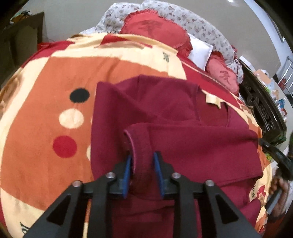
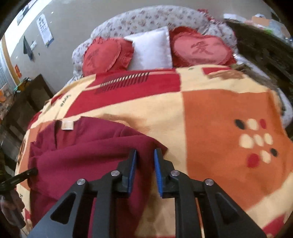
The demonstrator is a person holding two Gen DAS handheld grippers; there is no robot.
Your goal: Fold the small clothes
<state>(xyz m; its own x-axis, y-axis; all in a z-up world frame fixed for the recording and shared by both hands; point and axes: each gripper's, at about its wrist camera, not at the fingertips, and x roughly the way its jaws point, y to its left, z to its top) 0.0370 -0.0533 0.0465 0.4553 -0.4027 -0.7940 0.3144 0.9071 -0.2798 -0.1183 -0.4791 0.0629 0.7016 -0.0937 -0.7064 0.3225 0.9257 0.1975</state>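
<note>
A dark red garment (image 1: 183, 146) lies spread on the patterned blanket (image 1: 45, 87), its neck label (image 1: 213, 99) toward the far side. My left gripper (image 1: 142, 159) is shut on a rolled cuff of the garment, which bulges up between the blue pads. In the right wrist view the same garment (image 2: 82, 155) fills the lower left, label (image 2: 67, 125) at its far edge. My right gripper (image 2: 145, 155) sits at the garment's right edge. Its pads are narrowly apart with cloth lying between them, and I see no pinch.
Two red heart cushions (image 2: 108, 55) (image 2: 201, 48) and a white pillow (image 2: 152, 49) lean on the floral headboard (image 2: 155, 16). Dark carved furniture (image 1: 260, 106) flanks the bed on the right. A dark cabinet (image 2: 27, 102) stands on the left. The orange blanket (image 2: 228, 119) stretches right.
</note>
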